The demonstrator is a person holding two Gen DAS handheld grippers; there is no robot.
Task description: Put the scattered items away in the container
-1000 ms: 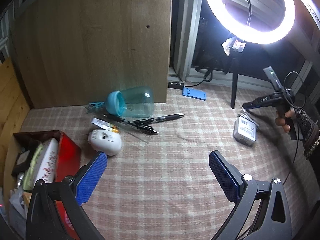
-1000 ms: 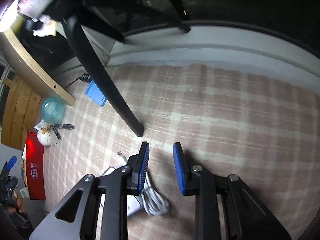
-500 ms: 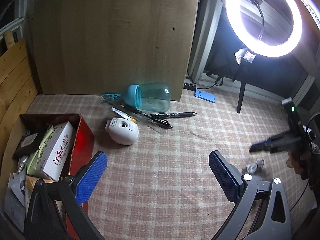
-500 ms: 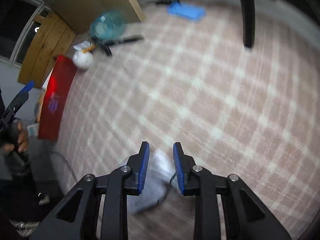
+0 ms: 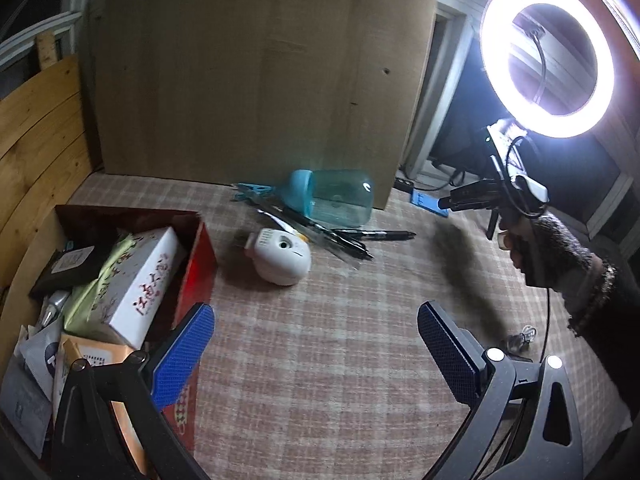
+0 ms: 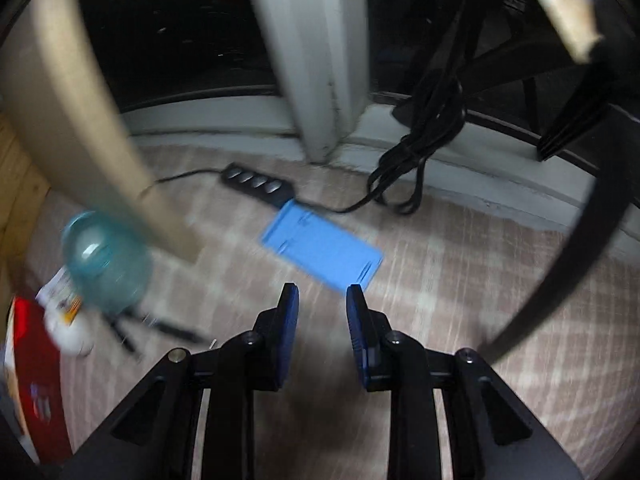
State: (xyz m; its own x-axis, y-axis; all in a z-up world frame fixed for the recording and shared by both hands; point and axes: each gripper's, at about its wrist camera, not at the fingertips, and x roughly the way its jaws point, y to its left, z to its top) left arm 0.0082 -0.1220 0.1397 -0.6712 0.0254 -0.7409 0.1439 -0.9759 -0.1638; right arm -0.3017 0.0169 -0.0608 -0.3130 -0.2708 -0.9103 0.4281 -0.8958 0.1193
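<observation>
The red box (image 5: 200,264) at the left holds a white carton and several packets; its side shows as red box (image 6: 28,360). Loose on the checked cloth lie a teal bottle (image 5: 336,200) on its side, a white round device (image 5: 284,256), black pens (image 5: 372,236) and a blue clip (image 5: 252,190). My left gripper (image 5: 312,320) is open wide above bare cloth, right of the box. A hand holds my right gripper (image 5: 444,202) in the air. The right gripper (image 6: 322,300) shows a narrow gap with nothing in it, pointing at a blue flat plate (image 6: 320,252).
A wooden board (image 5: 260,80) leans at the back. The ring light (image 5: 548,56) glares at the upper right. A black power strip (image 6: 260,188) and coiled cable (image 6: 420,140) lie by the window sill. A small clear item (image 5: 524,336) sits behind my left gripper's right finger.
The right gripper has lifted off the cloth and swung towards the blue plate; the white thing seen between its fingers half a second ago is gone. The left view shifted left towards the box.
</observation>
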